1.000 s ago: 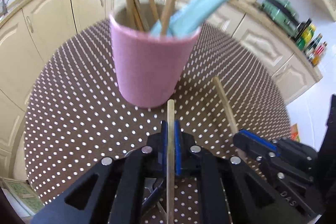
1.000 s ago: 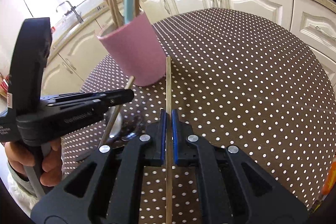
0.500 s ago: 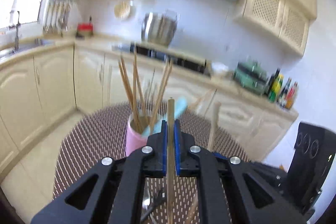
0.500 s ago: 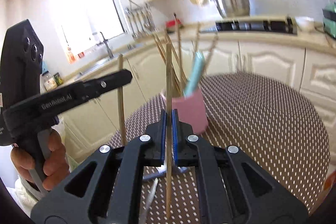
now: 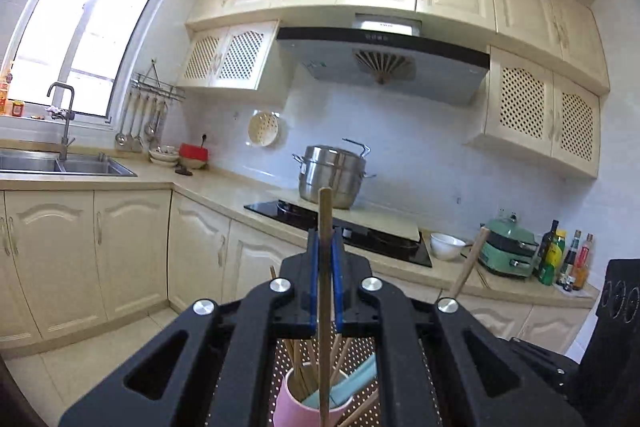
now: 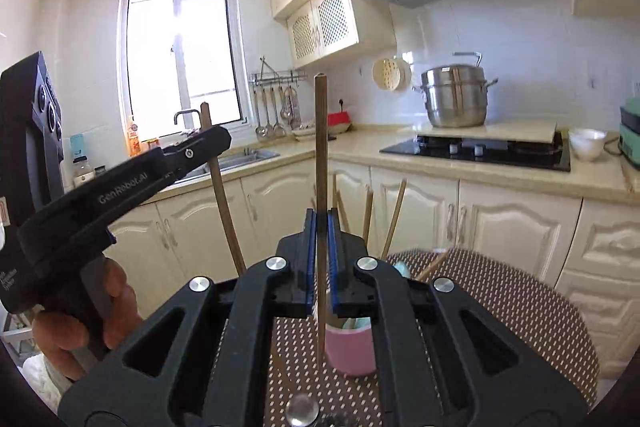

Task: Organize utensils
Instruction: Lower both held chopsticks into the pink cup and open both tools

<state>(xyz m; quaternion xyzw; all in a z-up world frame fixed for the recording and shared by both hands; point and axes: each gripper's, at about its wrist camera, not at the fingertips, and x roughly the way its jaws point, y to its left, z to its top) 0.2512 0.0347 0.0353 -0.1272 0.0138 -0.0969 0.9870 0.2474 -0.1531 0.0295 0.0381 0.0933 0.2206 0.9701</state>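
Here, left gripper (image 5: 325, 259) clamped on an upright wooden chopstick (image 5: 325, 291), blue pads (image 5: 314, 279) pressed against it on both sides, chopstick tip raised in front of the steel pot (image 5: 332, 175) on the hob. Below, pink cup (image 5: 296, 403) seen between the black arms, standing on the dotted table (image 5: 360, 351), filled with more sticks and a pale blue utensil (image 5: 352, 383). Right gripper (image 6: 321, 247) likewise closed tight on a second chopstick (image 6: 320, 155), held vertical above the same cup. Left device gripped by a hand (image 6: 76, 323) at the left edge of the right wrist view.
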